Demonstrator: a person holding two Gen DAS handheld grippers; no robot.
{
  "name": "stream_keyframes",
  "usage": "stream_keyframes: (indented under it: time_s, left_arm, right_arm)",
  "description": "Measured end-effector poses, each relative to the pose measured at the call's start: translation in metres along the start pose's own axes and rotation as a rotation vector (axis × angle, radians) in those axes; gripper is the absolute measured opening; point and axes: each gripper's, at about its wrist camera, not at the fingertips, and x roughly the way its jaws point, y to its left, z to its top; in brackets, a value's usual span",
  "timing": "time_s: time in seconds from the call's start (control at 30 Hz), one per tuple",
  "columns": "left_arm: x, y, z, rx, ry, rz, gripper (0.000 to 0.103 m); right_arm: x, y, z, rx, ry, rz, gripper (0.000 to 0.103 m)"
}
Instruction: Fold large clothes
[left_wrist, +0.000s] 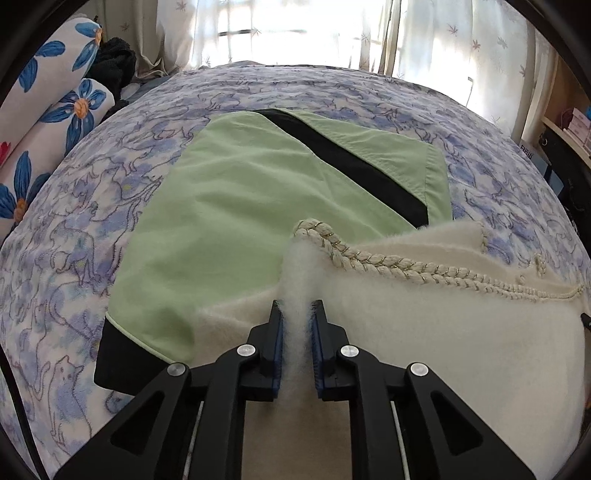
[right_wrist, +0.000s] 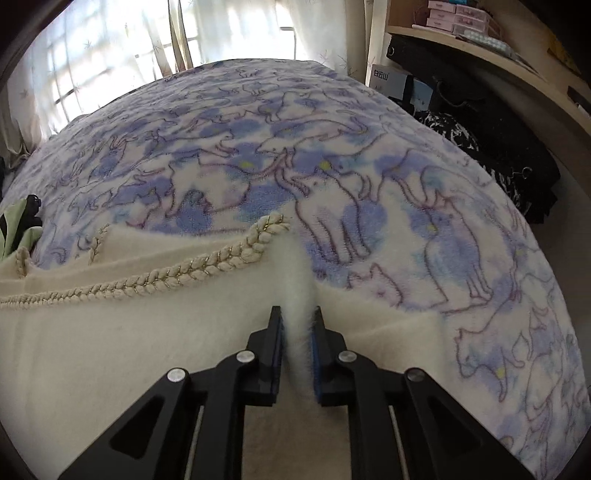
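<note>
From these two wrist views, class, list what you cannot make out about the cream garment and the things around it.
- Left wrist view: the cream fuzzy garment runs off the lower and right edges, so its type and full shape are unknown; it also covers part of the green garment.
- Right wrist view: the shelf boxes are too small to read.
- Both views: the left gripper and right gripper hide the cloth below them.

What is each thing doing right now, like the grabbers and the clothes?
Left gripper: shut on the cream garment.
Right gripper: shut on the cream garment.
Cream garment: pinched at two spots, partly over the green garment.
Green garment: lying flat on the bed.
Curtains: drawn.
</note>
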Motion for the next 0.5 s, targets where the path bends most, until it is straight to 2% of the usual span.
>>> stream_keyframes:
  time_s: [0.07,0.17,0.2,0.23,0.33,0.5]
  left_arm:
    - [-0.013,0.002,0.001,-0.004,-0.006,0.002,0.021]
    - [-0.046,0.001,0.000,0.005,-0.049,0.018,0.040]
    - [-0.059,-0.001,-0.002,0.008,-0.070,0.026,0.057]
    - [-0.075,-0.003,-0.006,0.005,-0.095,0.039,0.069]
    - [-0.118,-0.012,-0.016,0.020,-0.166,0.042,0.074]
    - [-0.172,-0.027,-0.037,0.044,-0.194,0.027,0.075]
  right_arm:
    - [-0.012,0.004,0.002,-0.013,-0.011,-0.022,0.016]
    - [-0.039,0.004,0.001,-0.026,-0.042,-0.005,0.016]
    - [-0.051,0.004,0.000,-0.023,-0.054,0.018,0.016]
    - [-0.063,0.004,0.000,-0.020,-0.064,0.043,0.016]
    - [-0.099,0.009,-0.003,-0.019,-0.088,0.117,0.016]
    - [-0.151,0.022,-0.020,-0.038,-0.108,0.214,0.017]
